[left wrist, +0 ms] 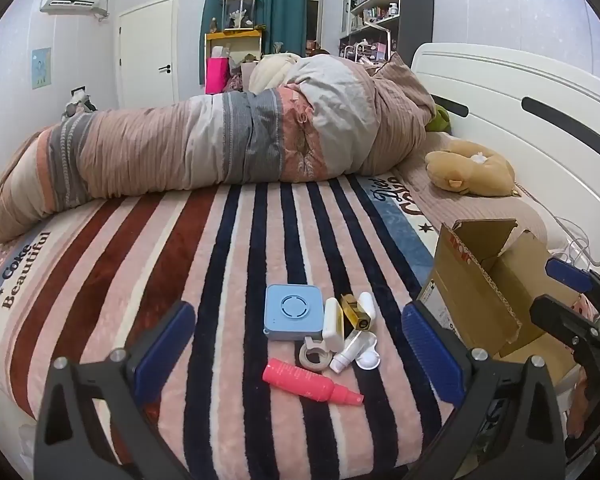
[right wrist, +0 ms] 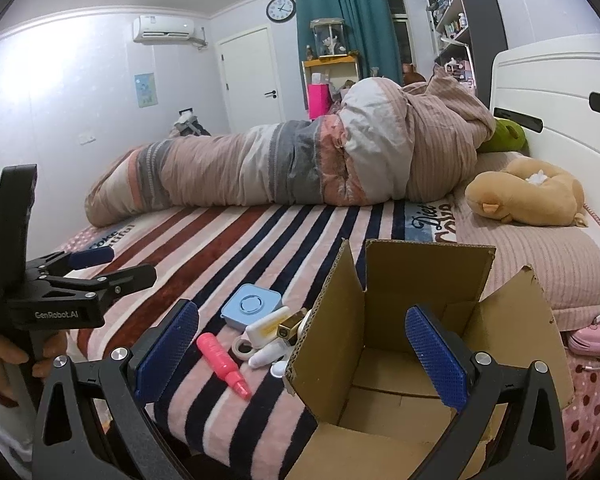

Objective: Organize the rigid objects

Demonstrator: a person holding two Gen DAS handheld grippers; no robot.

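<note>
A cluster of small objects lies on the striped blanket: a light blue square device (left wrist: 293,312) (right wrist: 251,305), a pink spray bottle (left wrist: 310,386) (right wrist: 224,364), a tape roll (left wrist: 315,356) (right wrist: 244,346), a white case (left wrist: 333,324) (right wrist: 266,326), a gold box (left wrist: 356,312) (right wrist: 291,326), a white tube (left wrist: 350,354) (right wrist: 269,354). An open cardboard box (left wrist: 480,292) (right wrist: 416,344) stands to their right. My left gripper (left wrist: 296,352) (right wrist: 112,264) is open and empty before the cluster. My right gripper (right wrist: 302,354) (left wrist: 556,292) is open and empty over the box's near left corner.
A rolled quilt (left wrist: 220,144) (right wrist: 300,160) lies across the far side of the bed. A tan plush toy (left wrist: 470,172) (right wrist: 528,192) lies by the white headboard (left wrist: 520,120). A pink pouch (right wrist: 594,338) and cables sit right of the box.
</note>
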